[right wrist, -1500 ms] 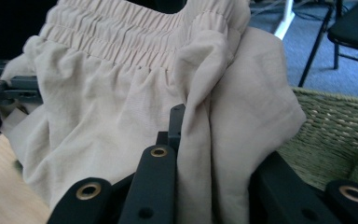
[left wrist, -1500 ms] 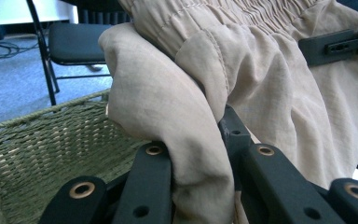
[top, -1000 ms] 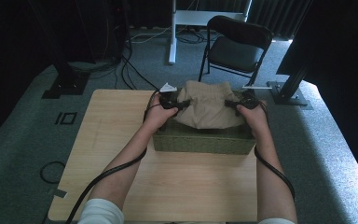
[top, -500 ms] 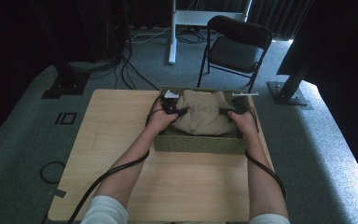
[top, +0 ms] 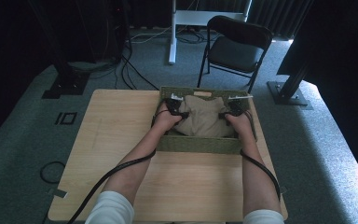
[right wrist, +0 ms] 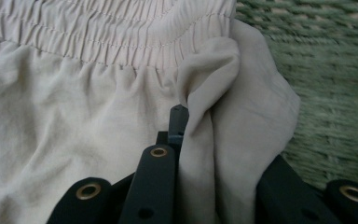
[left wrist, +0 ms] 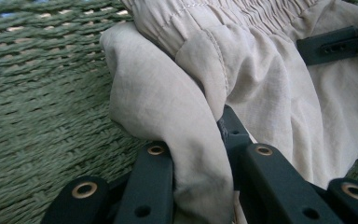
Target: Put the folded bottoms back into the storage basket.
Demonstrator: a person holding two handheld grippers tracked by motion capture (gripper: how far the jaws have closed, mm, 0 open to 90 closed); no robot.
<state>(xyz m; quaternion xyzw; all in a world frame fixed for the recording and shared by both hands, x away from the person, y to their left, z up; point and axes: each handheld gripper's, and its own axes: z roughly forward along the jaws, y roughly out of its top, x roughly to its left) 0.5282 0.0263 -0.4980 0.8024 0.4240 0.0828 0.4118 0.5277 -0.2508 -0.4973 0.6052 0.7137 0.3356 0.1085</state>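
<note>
Left gripper (top: 174, 108) clenched on a fold at the left edge of the beige elastic-waist garment (top: 204, 115), which lies inside the green woven basket (top: 200, 144). Right gripper (top: 232, 111) grips the garment's right edge inside the basket. Judgement: lower both level, then let go together so the cloth lies flat.

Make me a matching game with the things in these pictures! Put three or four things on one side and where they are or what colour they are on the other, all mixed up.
Things:
1. beige cloth
2. woven basket
3. folding chair
4. left tongs

Descriptions:
A. black, on the floor beyond the table
B. green, on the wooden table
C. pinching a fold of cloth
D. lying inside the basket

Pairs: 1-D, 2-B, 3-A, 4-C
</note>
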